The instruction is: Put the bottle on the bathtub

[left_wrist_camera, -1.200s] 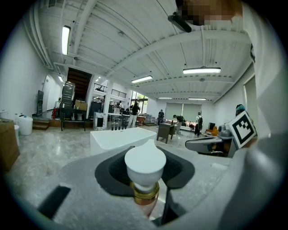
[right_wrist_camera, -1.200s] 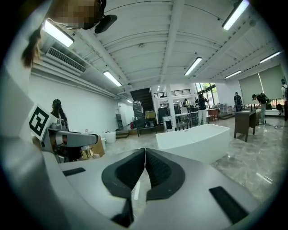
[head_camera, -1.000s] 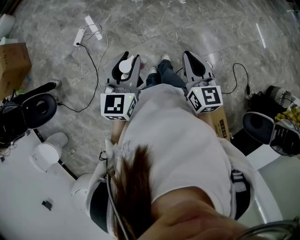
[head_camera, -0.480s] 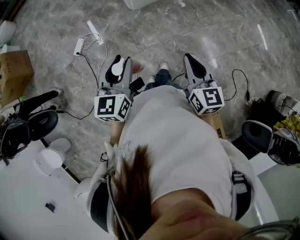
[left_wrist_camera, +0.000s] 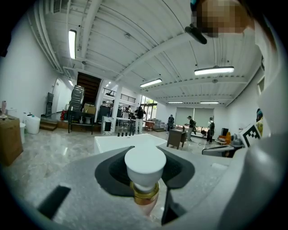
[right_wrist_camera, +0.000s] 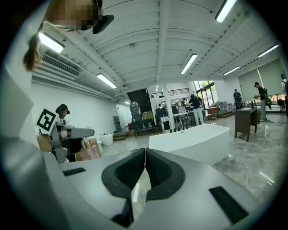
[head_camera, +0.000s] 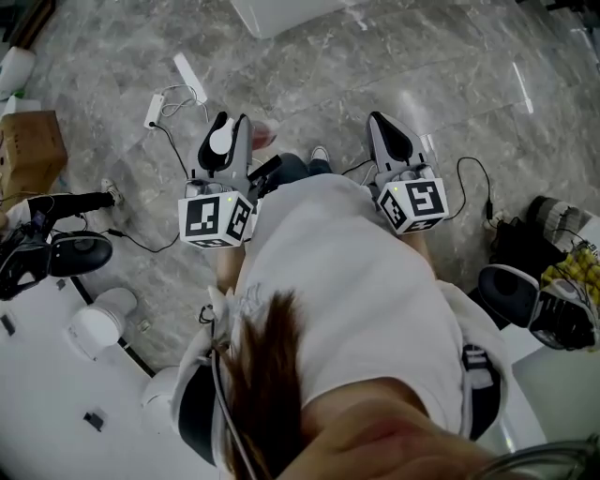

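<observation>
While the person [head_camera: 356,281] faces twelve o'clock, the left hand-held gripper [head_camera: 229,131] grasps a white-capped bottle [left_wrist_camera: 145,168], seemingly pinkish below its gold collar. The right hand-held gripper [right_wrist_camera: 145,157] is clenched on nothing. The white bathtub [right_wrist_camera: 193,141] sits ahead at twelve o'clock, well apart.

Left gripper [left_wrist_camera: 145,153] clamped on white-capped bottle [left_wrist_camera: 145,167] — white bathtub [left_wrist_camera: 116,142] ahead on grey marble floor [left_wrist_camera: 47,152], people [left_wrist_camera: 139,112] far behind.

bathtub [head_camera: 281,13] on the floor [head_camera: 394,56] ahead, bottle [left_wrist_camera: 145,166] in left gripper [head_camera: 232,125], right gripper [head_camera: 382,127] beside it, box [head_camera: 28,155] far left
</observation>
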Available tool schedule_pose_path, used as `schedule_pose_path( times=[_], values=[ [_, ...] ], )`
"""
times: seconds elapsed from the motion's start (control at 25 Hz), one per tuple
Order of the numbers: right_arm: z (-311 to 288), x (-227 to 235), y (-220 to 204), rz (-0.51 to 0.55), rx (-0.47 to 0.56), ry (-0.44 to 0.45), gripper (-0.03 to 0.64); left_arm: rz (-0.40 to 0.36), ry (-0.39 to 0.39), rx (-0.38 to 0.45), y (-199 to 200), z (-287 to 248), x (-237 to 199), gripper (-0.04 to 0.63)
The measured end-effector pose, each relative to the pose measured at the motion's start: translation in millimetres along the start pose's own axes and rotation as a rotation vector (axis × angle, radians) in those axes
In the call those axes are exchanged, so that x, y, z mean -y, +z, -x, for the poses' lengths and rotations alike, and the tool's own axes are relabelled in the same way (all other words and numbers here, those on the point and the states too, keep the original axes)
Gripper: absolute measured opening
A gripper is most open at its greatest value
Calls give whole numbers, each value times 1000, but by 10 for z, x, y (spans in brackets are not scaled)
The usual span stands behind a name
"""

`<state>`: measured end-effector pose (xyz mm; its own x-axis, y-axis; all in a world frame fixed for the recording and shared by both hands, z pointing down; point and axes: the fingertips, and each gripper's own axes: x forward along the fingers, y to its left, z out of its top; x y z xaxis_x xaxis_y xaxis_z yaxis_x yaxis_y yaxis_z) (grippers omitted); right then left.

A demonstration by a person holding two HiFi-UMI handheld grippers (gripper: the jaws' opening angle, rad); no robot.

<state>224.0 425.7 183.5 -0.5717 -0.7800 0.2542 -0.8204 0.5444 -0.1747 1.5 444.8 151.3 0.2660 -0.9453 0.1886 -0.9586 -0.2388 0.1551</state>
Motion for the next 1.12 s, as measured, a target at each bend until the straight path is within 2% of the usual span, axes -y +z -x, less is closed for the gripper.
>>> schedule_pose_path(
  times=[0.2, 0.56, 0.8, 1.12],
  values=[
    [-7, 169, -80, -24, -7, -20, 14, 14, 5, -8, -23, -121, 16, 144],
    [-414, 243, 14, -29, -22, -39, 14, 31, -16, -30, 16, -463, -238, 144],
    [-743, -30, 269, -14, -8, -47, 14, 6, -54, -39, 180, -519, -529, 146],
    [-1407, 20, 655, 8, 46, -77, 14, 0, -83, -26, 423, -976, -970, 146]
  ],
)
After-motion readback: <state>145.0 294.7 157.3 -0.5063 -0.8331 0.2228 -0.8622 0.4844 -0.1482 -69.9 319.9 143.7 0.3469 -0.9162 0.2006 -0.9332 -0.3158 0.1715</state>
